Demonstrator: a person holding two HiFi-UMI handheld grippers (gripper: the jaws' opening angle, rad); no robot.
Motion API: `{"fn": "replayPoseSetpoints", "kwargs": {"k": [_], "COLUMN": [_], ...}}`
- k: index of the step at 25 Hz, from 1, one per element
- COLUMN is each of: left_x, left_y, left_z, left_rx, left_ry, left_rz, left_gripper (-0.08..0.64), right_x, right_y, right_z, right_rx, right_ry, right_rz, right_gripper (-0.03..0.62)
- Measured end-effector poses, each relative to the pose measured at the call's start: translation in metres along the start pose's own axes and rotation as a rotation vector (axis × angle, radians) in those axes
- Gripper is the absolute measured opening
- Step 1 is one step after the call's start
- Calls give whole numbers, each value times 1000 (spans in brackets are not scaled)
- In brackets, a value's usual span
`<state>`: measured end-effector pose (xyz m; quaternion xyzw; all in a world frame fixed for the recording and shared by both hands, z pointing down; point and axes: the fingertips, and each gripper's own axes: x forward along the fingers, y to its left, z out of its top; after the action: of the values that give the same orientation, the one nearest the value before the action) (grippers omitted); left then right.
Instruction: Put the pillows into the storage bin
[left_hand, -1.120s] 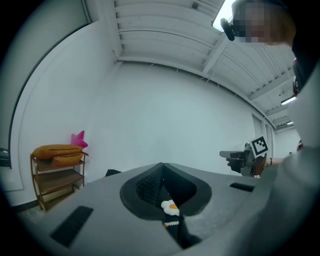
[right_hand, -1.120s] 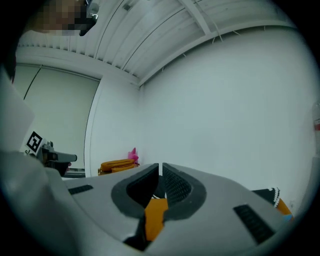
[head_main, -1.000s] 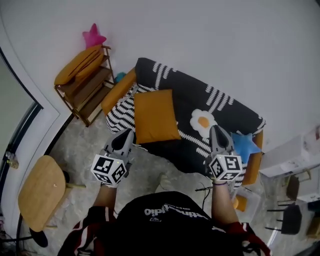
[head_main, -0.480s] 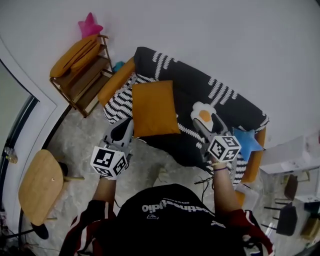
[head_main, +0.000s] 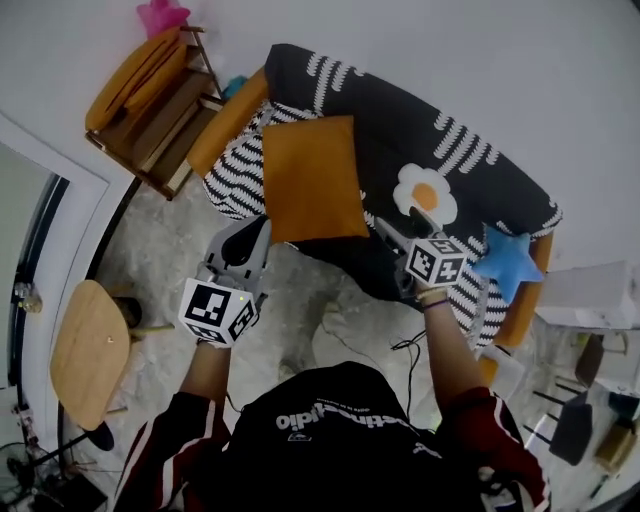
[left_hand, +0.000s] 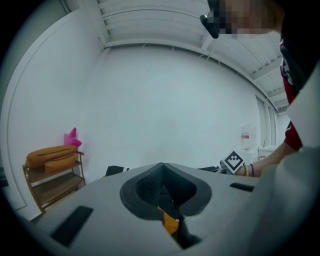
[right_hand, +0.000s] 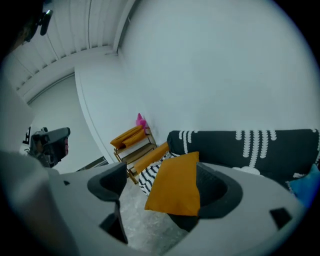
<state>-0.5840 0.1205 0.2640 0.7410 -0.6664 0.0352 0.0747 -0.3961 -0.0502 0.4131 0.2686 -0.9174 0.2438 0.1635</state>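
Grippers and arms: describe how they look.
Left gripper and right gripper are grey, tapered shells with dark pads, each bearing a white cube with black square markers. The sleeves are dark with red and white stripes; a thin band circles the right wrist.

**Bright, even light; heavy fisheye bend in your gripper views**

Your head view is bright and evenly lit: the plain white wall (head_main: 500, 80) shows a smooth tone, and shadows on the pale mottled stone floor (head_main: 170, 250) are soft-edged. The square orange fabric cushion (head_main: 310, 180) looks sharp there. Your gripper views are dimmer and cooler, with black corners. The white slatted ceiling (left_hand: 165, 25) bows strongly in your left gripper view.
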Motion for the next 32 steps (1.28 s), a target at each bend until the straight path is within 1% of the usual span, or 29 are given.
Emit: {"fn": "replayPoseSetpoints", "kwargs": {"k": [4,12,16,18,22,26,30,32], "left_x": [34,94,113,123,142,152,150,151], "left_y": [2,1,5,5,15,21,26,29], "left_z": [-26,-86,-119,-135,-164,-191,-217,-226], "left_rx": [-6,-23,-30,-48,-74,-99,-131,-139], "left_ry": [57,178,252,275,305,347,417,437], "left_rz": [-1,0,5,8,25,38,51,59], "left_gripper": [5,5,5,5,5,5,5,5], "right_x": [43,125,169,186,223,255,280,292], "right_y": [-36,-116,-138,-151,-170,-188,-185,-186], "right_z": [-48,-145,-192,-213,-250,-279,-309,-322], "right_rx": [47,191,225,232,262,325,377,409], "right_ry": [94,246,310,344,388,395,434,454], "right_rz": [18,34,55,57,78,96,169,207], "right_gripper": [430,437,440,442,453,464,508,536]}}
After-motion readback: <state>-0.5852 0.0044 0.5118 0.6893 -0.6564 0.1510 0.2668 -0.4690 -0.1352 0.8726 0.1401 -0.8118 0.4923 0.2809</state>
